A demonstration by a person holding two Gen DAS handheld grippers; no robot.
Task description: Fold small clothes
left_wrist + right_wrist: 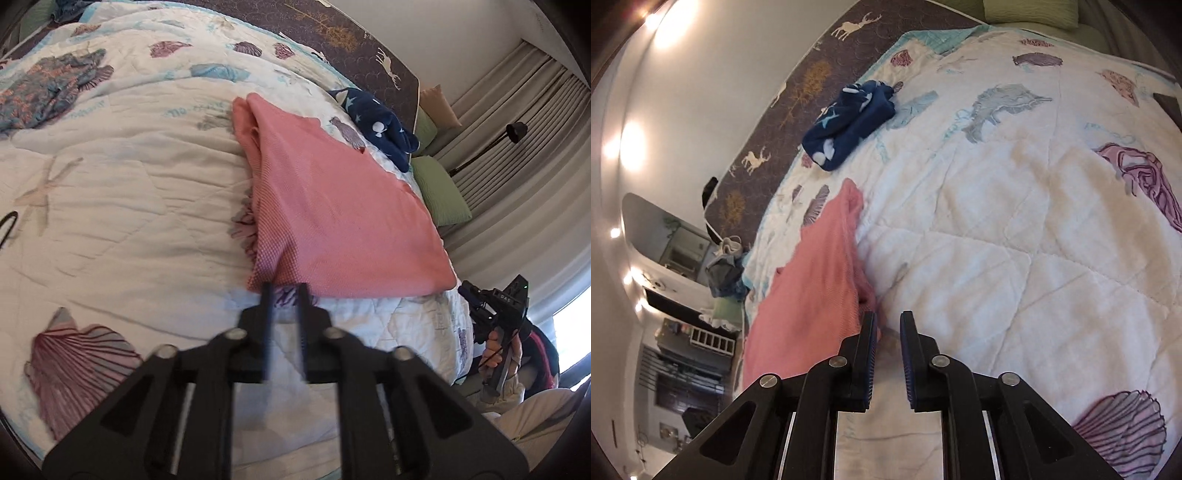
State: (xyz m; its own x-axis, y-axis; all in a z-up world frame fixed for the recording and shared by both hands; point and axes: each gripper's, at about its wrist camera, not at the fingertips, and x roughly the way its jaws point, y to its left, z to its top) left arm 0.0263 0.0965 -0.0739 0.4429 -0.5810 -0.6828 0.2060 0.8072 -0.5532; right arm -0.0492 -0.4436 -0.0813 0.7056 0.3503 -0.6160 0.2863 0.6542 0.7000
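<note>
The pink garment [343, 206] looks light and limp — pinch its near hem; both jaws spread, empty.

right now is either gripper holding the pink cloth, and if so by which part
Neither holds it. The left gripper is open just short of the pink cloth at its near edge, and the right gripper is open beside its edge, with only the quilt between the fingers.

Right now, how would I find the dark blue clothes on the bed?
Start at the big white quilt printed with seashells. Go to its far edge, beside the brown mattress with deer on it. Beyond the flat pink cloth sits the small navy bundle: the only dark item there, rumpled, with white stars and dots.
</note>
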